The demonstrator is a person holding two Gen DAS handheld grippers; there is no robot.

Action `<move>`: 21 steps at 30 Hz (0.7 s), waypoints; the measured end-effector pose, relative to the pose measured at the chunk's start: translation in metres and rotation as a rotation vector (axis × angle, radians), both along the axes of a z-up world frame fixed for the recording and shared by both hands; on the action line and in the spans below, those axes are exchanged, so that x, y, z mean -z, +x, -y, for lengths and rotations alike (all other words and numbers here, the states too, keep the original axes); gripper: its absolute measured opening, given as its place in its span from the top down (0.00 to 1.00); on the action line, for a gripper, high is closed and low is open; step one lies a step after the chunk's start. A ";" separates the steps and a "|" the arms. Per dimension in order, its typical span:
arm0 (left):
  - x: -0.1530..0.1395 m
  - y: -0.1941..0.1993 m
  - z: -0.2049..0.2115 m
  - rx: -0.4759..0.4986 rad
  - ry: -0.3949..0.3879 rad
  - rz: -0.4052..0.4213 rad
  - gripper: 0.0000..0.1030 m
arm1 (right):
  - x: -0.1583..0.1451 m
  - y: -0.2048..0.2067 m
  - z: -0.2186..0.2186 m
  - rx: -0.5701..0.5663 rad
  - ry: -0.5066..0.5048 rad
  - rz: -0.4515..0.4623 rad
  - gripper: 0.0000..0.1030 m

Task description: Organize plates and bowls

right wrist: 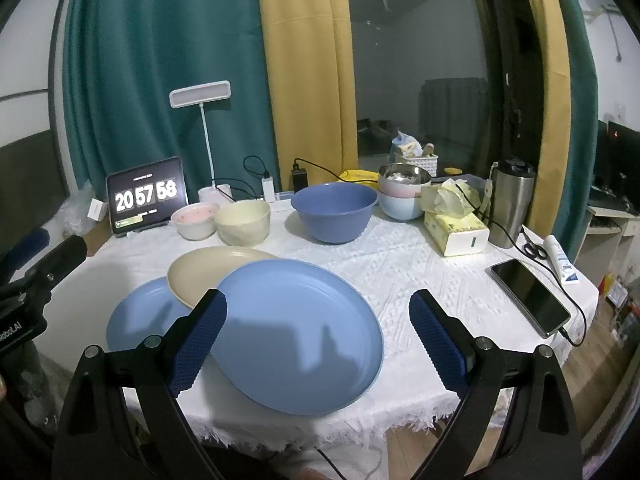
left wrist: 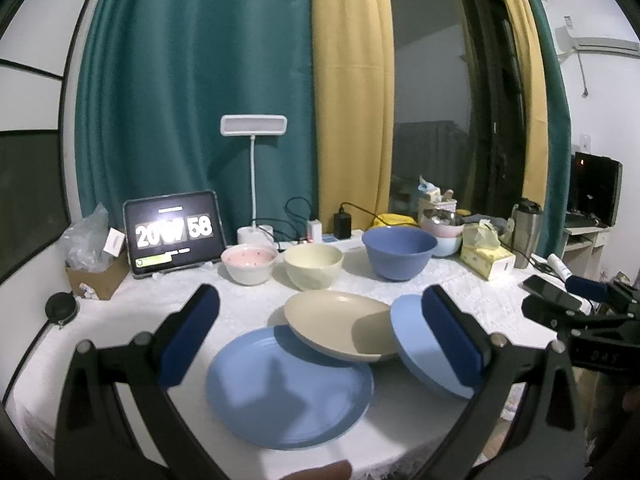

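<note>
Three plates overlap at the front of the white-clothed table [right wrist: 400, 264]: a large blue plate [right wrist: 296, 328], a beige plate [right wrist: 208, 272] partly under it, and a smaller blue plate [right wrist: 144, 320] to the left. Behind them stand a pink bowl [right wrist: 196, 220], a cream bowl [right wrist: 242, 222] and a dark blue bowl [right wrist: 334, 212]. My right gripper [right wrist: 318, 300] hovers open above the large blue plate, holding nothing. My left gripper [left wrist: 320, 300] is open over the beige plate [left wrist: 340, 324] and the smaller blue plate [left wrist: 288, 388], also with nothing in it.
At the back right a stack of bowls [right wrist: 404, 192] is topped by a metal one. A tablet clock [right wrist: 146, 196], a desk lamp [right wrist: 200, 94], a tissue box [right wrist: 456, 232], a steel tumbler [right wrist: 510, 204] and a cabled phone [right wrist: 530, 298] ring the table. The fringed front edge [right wrist: 320, 428] is close.
</note>
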State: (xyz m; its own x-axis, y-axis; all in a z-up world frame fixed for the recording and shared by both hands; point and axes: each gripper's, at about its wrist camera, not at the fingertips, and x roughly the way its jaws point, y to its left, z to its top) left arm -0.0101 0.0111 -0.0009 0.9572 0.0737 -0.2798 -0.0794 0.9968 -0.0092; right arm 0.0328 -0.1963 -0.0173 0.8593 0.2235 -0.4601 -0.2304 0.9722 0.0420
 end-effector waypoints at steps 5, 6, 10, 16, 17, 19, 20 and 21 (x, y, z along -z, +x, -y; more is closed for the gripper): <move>0.000 0.000 0.001 0.001 -0.002 -0.003 0.01 | 0.001 0.000 0.000 -0.002 -0.002 0.000 0.07; 0.000 0.000 -0.001 0.000 -0.003 -0.002 0.01 | 0.001 0.000 0.000 -0.001 -0.002 0.000 0.07; -0.001 -0.001 0.002 0.004 -0.005 -0.004 0.01 | 0.001 -0.001 0.000 0.001 0.000 0.001 0.07; 0.000 0.000 0.001 0.002 -0.004 -0.001 0.01 | 0.002 -0.002 0.001 -0.002 0.000 0.001 0.07; 0.000 0.000 0.002 0.002 -0.004 -0.002 0.01 | 0.002 -0.002 0.001 -0.001 0.000 0.002 0.07; 0.000 0.000 0.001 0.004 -0.005 -0.002 0.01 | 0.002 -0.002 0.001 0.000 0.000 0.000 0.07; 0.000 -0.001 0.002 0.004 -0.005 -0.002 0.01 | 0.002 -0.002 0.001 0.000 0.000 0.000 0.07; 0.000 0.000 0.001 0.003 -0.005 -0.003 0.01 | 0.002 -0.002 0.001 0.001 0.000 0.001 0.07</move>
State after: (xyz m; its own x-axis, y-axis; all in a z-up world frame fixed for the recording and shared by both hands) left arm -0.0105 0.0098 -0.0008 0.9567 0.0696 -0.2826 -0.0766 0.9970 -0.0136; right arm 0.0309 -0.1971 -0.0193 0.8599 0.2226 -0.4594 -0.2293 0.9724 0.0419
